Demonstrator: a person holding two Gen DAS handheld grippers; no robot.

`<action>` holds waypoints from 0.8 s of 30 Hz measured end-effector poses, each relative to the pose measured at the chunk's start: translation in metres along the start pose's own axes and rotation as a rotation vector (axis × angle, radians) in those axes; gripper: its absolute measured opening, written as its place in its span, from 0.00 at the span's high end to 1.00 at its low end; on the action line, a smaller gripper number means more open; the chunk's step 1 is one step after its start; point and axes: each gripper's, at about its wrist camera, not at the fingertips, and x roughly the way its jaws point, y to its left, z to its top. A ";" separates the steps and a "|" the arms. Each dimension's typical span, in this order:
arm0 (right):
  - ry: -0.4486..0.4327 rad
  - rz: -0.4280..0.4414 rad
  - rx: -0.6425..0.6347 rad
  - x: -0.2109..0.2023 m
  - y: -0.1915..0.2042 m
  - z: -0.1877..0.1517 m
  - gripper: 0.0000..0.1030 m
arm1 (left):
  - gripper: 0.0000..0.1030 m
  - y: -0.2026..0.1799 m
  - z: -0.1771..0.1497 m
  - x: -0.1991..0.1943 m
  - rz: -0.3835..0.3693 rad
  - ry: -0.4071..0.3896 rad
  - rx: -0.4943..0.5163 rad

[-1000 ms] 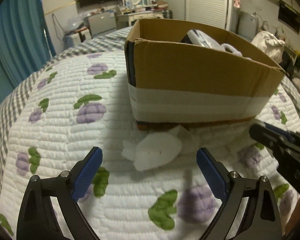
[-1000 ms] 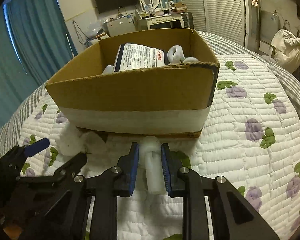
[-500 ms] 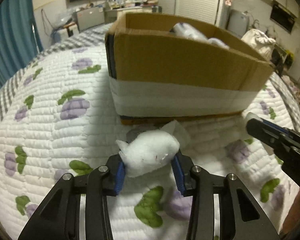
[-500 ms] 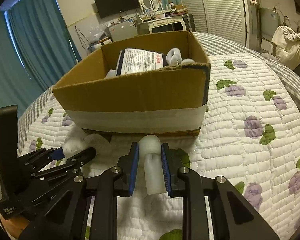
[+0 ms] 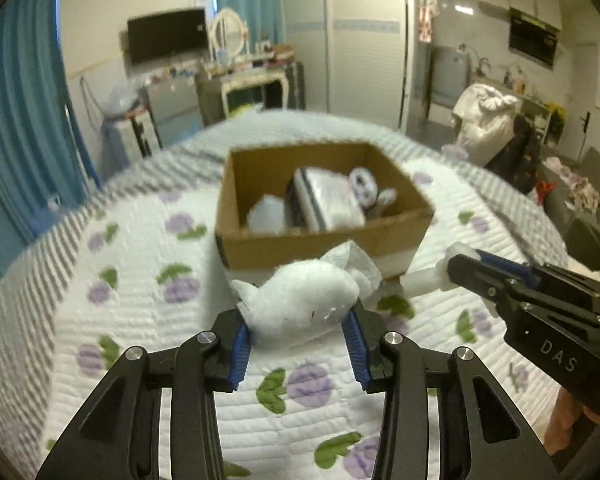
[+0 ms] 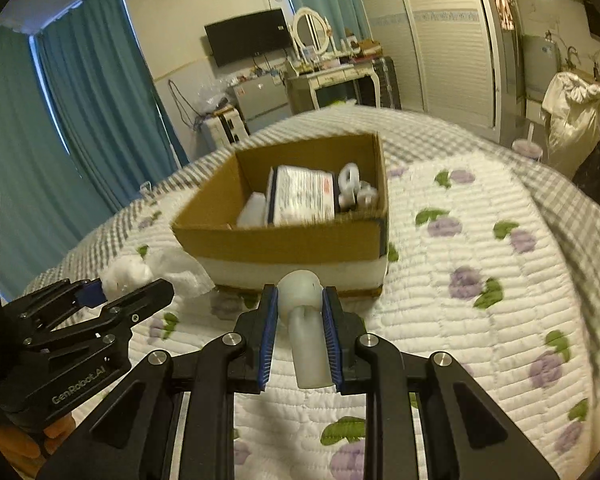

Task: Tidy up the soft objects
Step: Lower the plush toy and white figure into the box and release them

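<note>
L claw (image 5: 298, 344) clamped on white plush (image 5: 300, 300), lower centre of L view; R claw (image 6: 298, 334) clamped on pale foam piece (image 6: 306, 324), lower centre of R view, round head poking up past the pads. Both items held up off the quilt (image 5: 132, 264). Box (image 5: 324, 208) sits mid-frame on the bed, open top, already holding a packet (image 6: 304, 200), white ring-shaped bits (image 6: 350, 186) & a white lump at its left side. Crumpled tissue (image 6: 180, 268) lies on quilt by box's near left corner, just behind the plush. Step in hand, by my read: carry both to the box & drop in. To do it well: clear the near wall w/ margin before moving fwd, keep the two claws apart so they don't cross, aim plush at the free patch at box's left, foam piece at the right near the rings; release only once over the opening, since soft stuff can catch on the rim & flop out. Vs 0.5 s ago: both claws have risen, views now look down into the box instead of at its side wall; grips unchanged. Vs 1 s ago: L claw was wide open w/ plush lying on quilt, now gripped & lifted.
</note>
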 end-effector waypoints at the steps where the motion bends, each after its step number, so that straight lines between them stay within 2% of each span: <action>1: -0.012 0.003 -0.006 -0.007 0.002 0.004 0.79 | 0.61 -0.002 0.006 -0.010 0.001 -0.017 0.004; 7: -0.112 0.030 -0.053 -0.061 0.013 0.052 0.78 | 0.61 -0.010 0.038 -0.053 0.009 -0.111 0.018; 12: -0.183 0.049 -0.095 -0.086 0.021 0.091 0.78 | 0.61 -0.002 0.067 -0.057 -0.006 -0.152 -0.014; 18: -0.227 0.041 -0.140 -0.075 0.025 0.134 0.78 | 0.61 0.010 0.097 -0.023 0.008 -0.155 -0.035; 24: -0.208 0.022 -0.157 -0.018 0.017 0.162 0.78 | 0.61 0.018 0.113 0.042 0.030 -0.113 -0.044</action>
